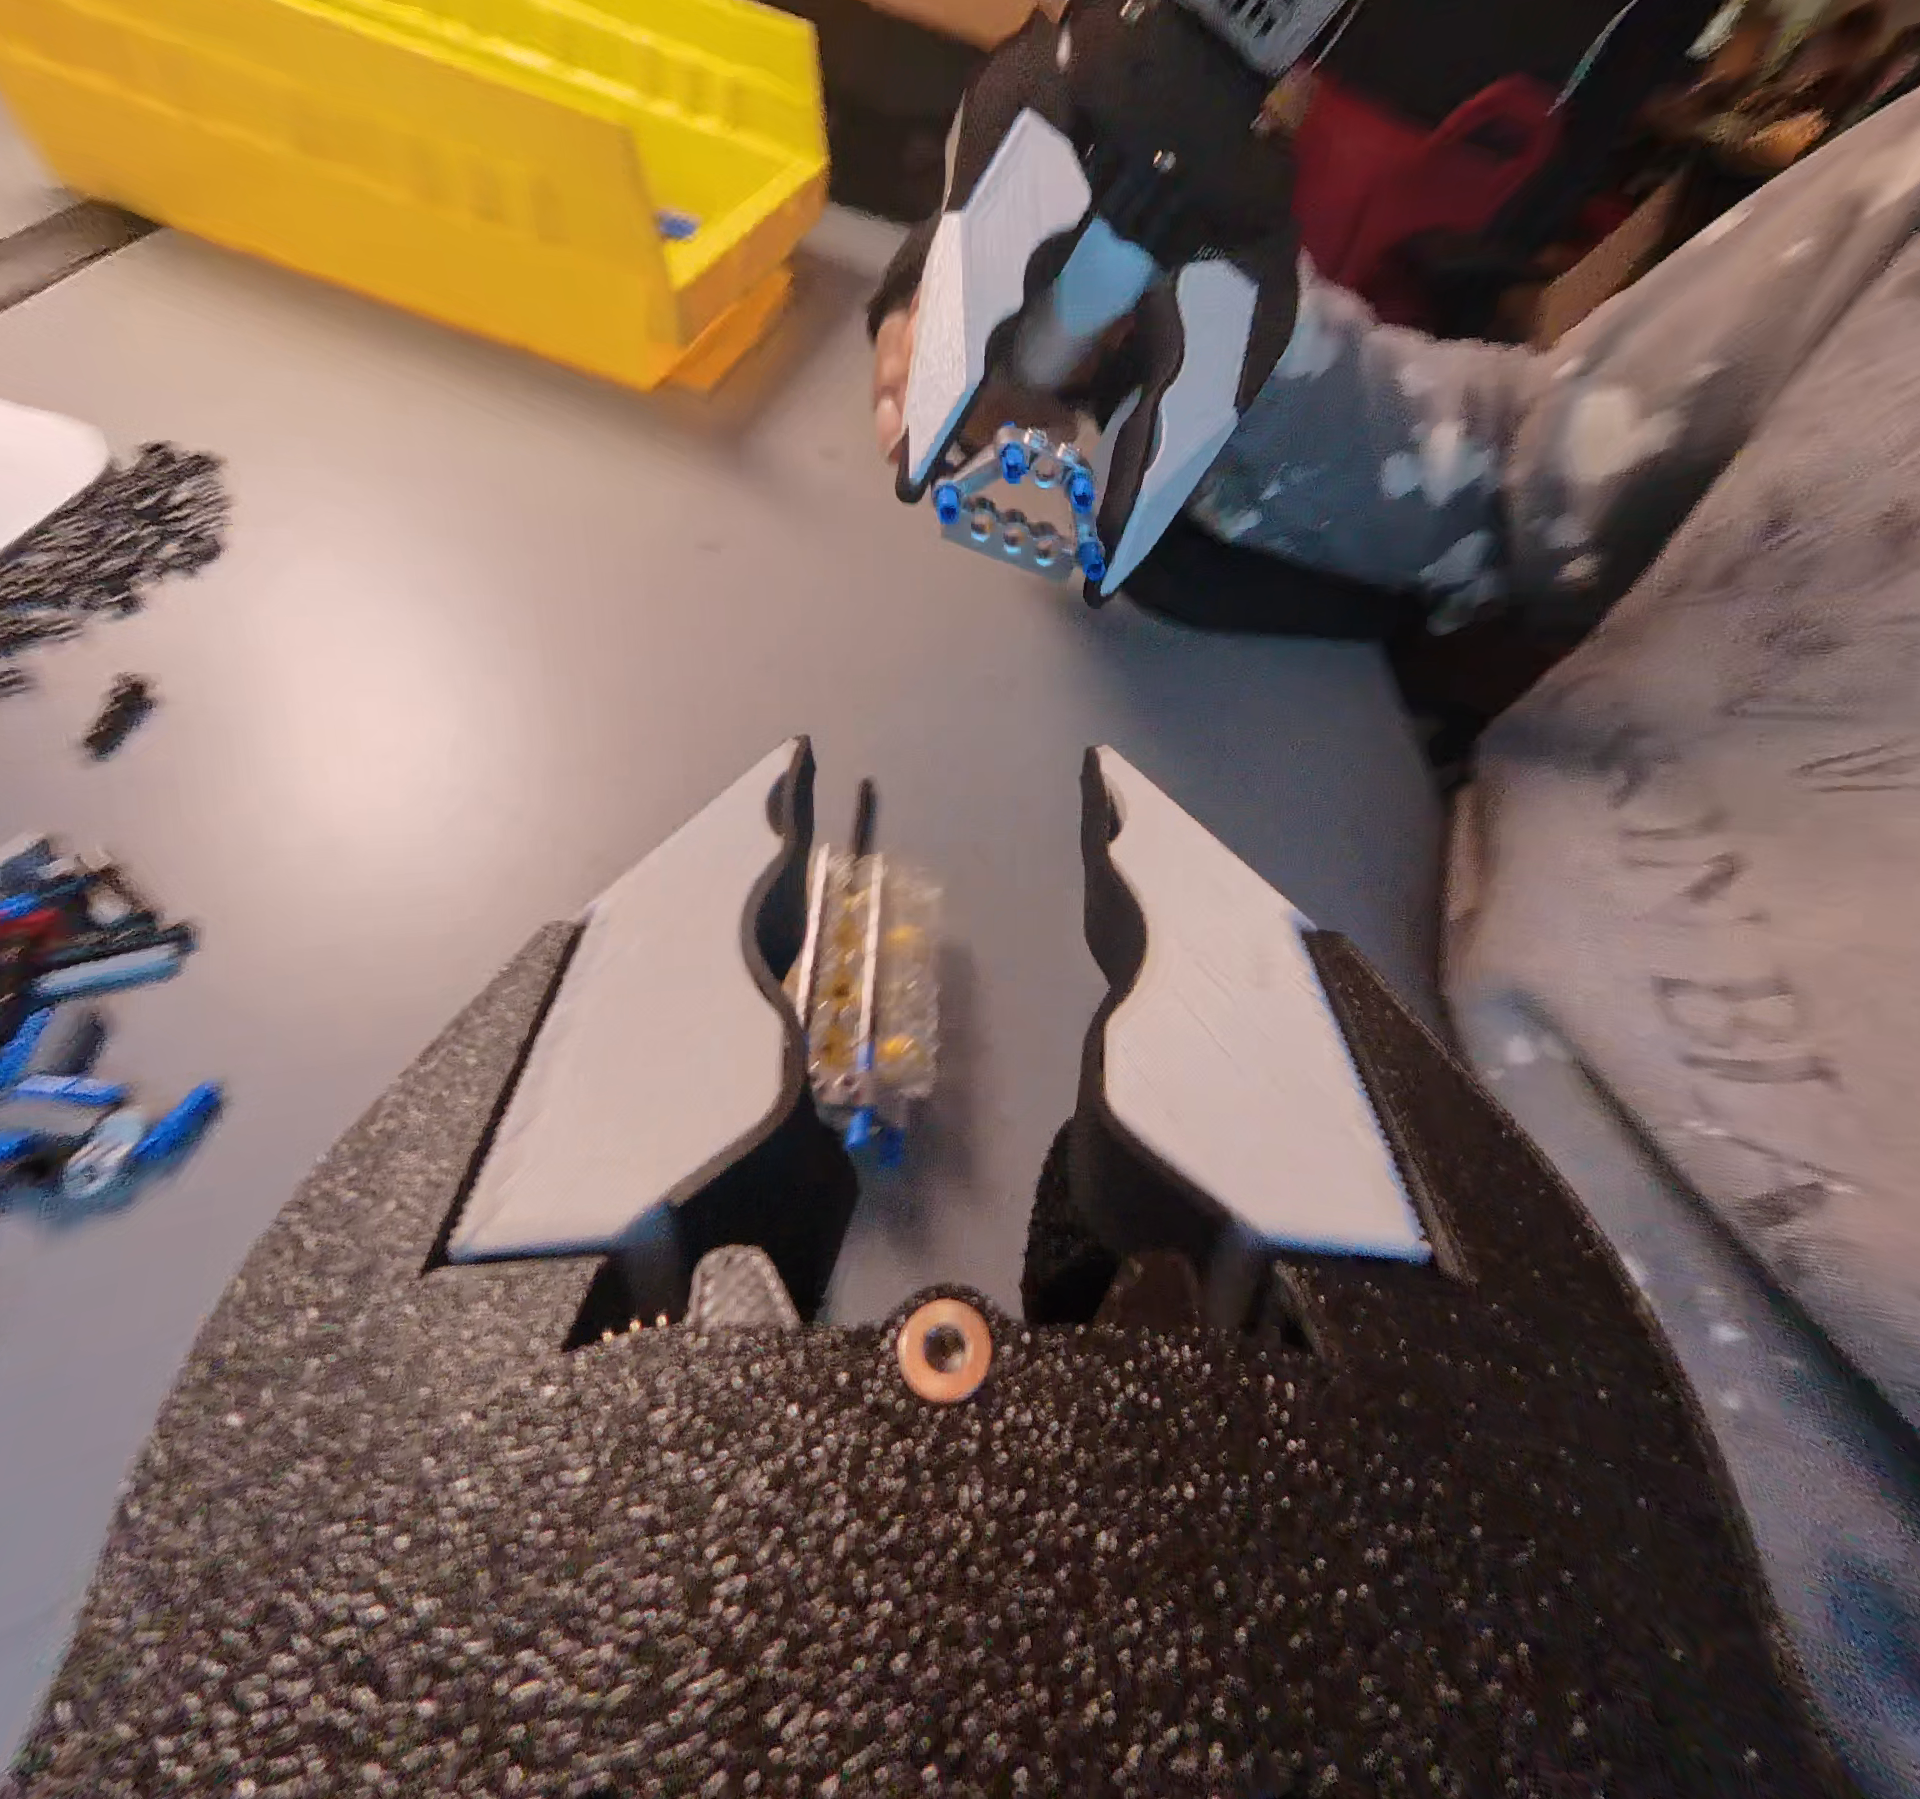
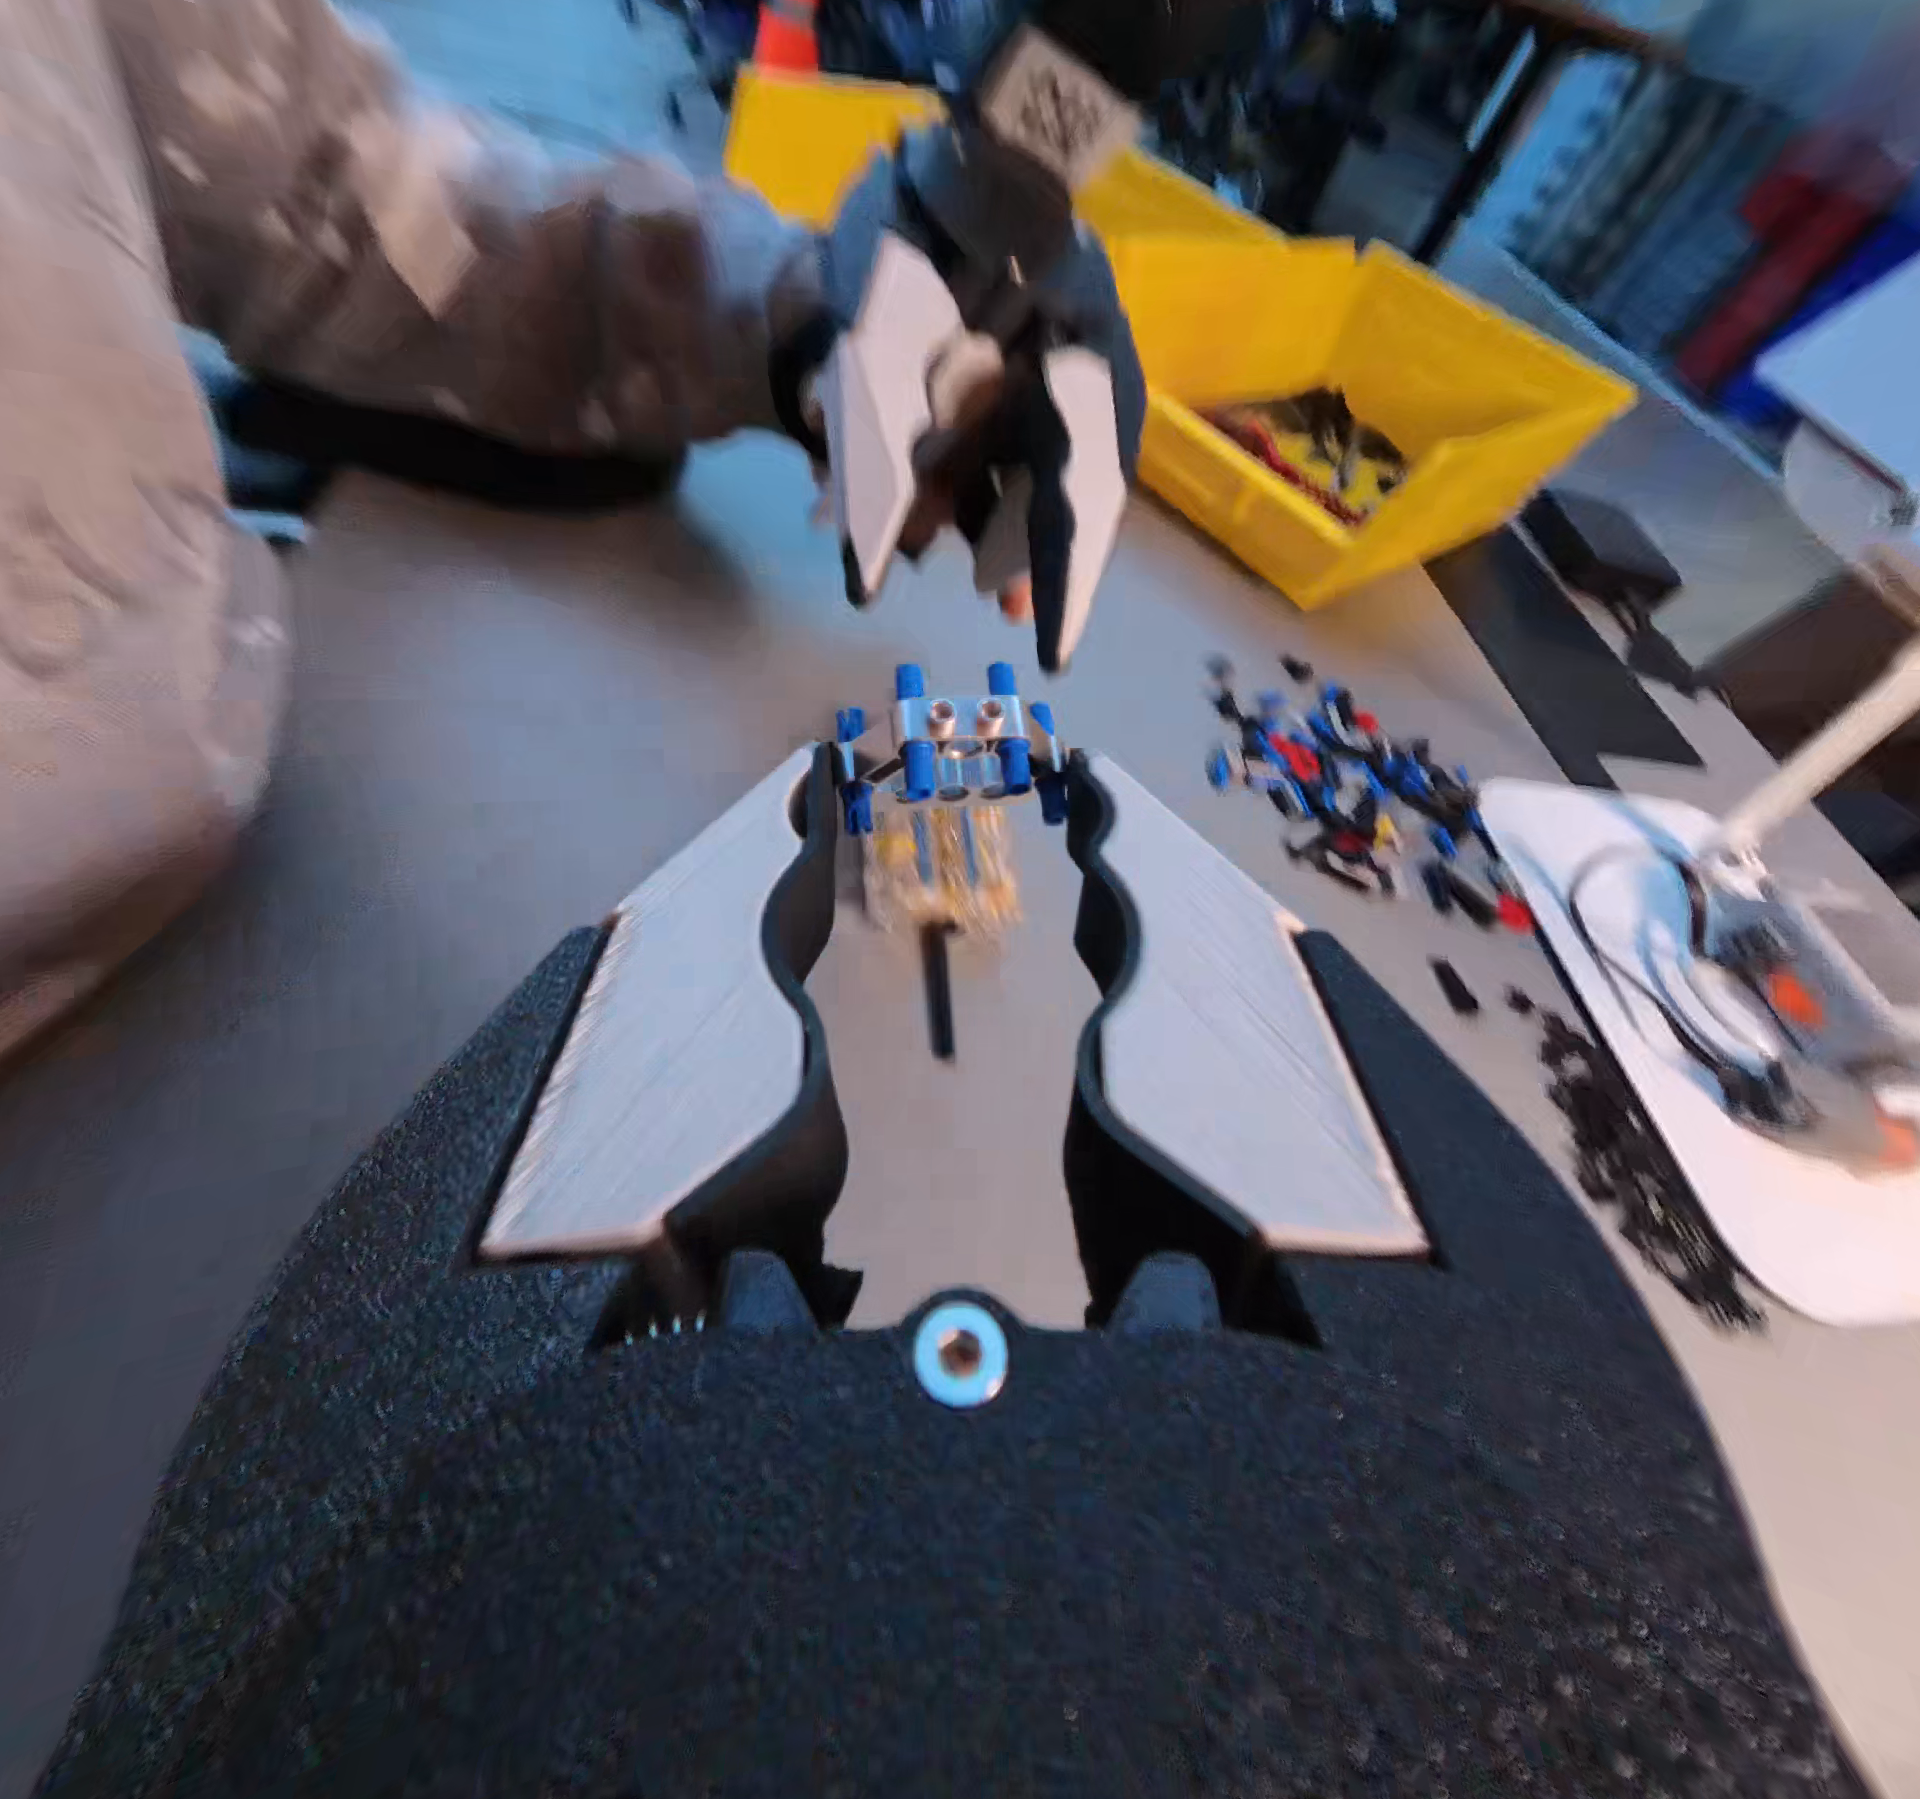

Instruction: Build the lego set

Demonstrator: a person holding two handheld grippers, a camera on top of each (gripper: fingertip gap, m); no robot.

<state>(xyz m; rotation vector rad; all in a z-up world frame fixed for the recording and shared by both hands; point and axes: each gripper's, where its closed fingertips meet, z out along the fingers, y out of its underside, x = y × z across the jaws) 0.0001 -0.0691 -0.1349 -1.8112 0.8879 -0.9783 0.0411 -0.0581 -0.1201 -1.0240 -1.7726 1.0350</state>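
My left gripper (image 1: 943, 762) is open and empty. It hovers over a grey and yellow brick assembly (image 1: 878, 980) with a black axle that lies on the grey table (image 1: 520, 658). My right gripper (image 2: 951, 767) is shut on a small grey beam frame with blue pins (image 2: 951, 747) and holds it above that assembly (image 2: 940, 866). In the left wrist view the right gripper (image 1: 1006, 544) shows farther off with the frame (image 1: 1023, 528) between its tips. In the right wrist view the left gripper (image 2: 954, 629) is just beyond the frame, jaws apart.
Yellow bins (image 1: 416, 139) stand at the back of the table; one (image 2: 1475, 367) holds dark and red parts. A pile of blue, red and black pieces (image 2: 1340, 793), small black pins (image 2: 1631, 1157) and a white stand base (image 2: 1818, 1219) lie to the side. A person's sleeve (image 2: 416, 295) reaches in. The left gripper's tips are roughly 6 cm from the right gripper's.
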